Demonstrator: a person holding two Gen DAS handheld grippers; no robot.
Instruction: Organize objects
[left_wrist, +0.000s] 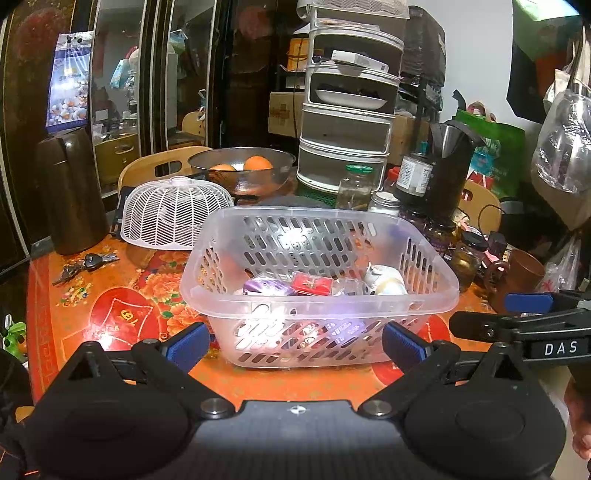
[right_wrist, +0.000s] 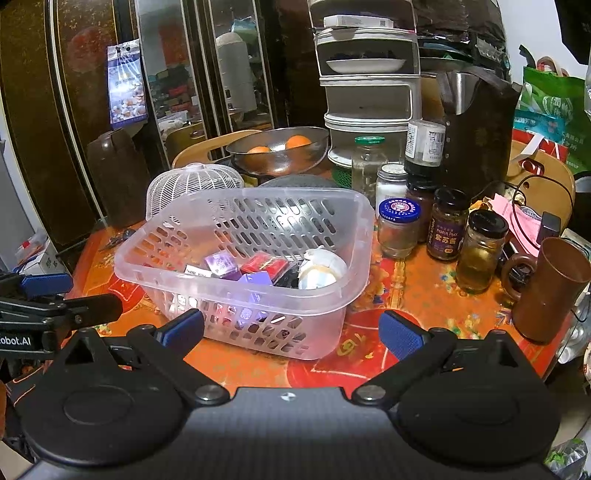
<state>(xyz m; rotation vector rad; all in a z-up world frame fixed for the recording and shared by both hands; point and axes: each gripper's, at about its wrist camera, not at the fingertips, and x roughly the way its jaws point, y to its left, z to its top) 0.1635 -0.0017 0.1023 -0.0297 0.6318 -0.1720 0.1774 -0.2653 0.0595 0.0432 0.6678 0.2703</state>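
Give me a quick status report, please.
Left tool open, empty. Right tool open, empty. Basket on table, small items inside. Jars crowd its right.

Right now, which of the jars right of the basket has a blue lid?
The short clear jar nearest the basket. Its lid is blue with a red emblem; the jars beside it have black, white or green lids.
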